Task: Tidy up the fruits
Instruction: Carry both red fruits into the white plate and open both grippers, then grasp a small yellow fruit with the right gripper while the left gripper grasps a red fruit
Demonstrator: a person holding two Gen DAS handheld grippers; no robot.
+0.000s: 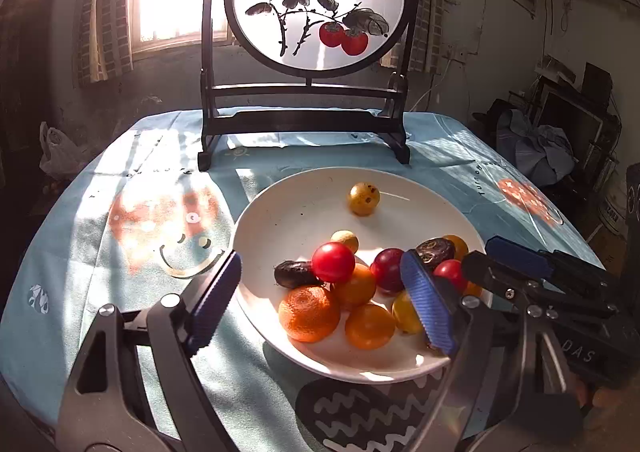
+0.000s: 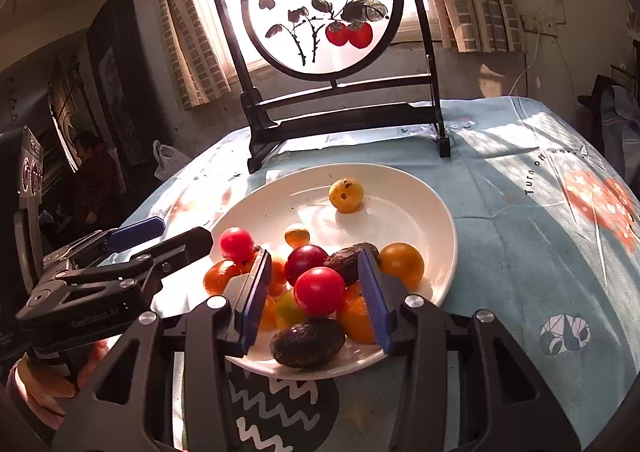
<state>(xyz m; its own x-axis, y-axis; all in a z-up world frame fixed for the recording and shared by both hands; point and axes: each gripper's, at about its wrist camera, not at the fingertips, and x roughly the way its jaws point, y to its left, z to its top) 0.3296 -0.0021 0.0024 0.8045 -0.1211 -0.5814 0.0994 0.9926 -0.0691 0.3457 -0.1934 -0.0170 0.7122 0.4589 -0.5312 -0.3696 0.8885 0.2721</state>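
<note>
Both tongs hang over the near rim of the white plate (image 2: 444,276), and both stand apart, clamped on nothing. Our right gripper (image 2: 316,292) has its blue fingers (image 2: 252,292) set either side of the fruit heap — a red tomato (image 2: 319,291) sits straight ahead between them, and a dark date (image 2: 307,342) lies just under and nearer, its long axis running across the gap, from finger to finger. Our left gripper (image 1: 320,300) is spread far wider, one finger off the plate's left edge over the tablecloth (image 1: 120,252), the other over the heap by a mandarin (image 1: 309,313).

We judge the right the nearer hand for the tomato or date. One yellow fruit (image 2: 346,194) lies alone, well beyond both.

Readable writing: "GenRobot.AI" on the left gripper's body, "Turn off" on the cloth, brushed characters on the persimmon screen (image 2: 320,8).
</note>
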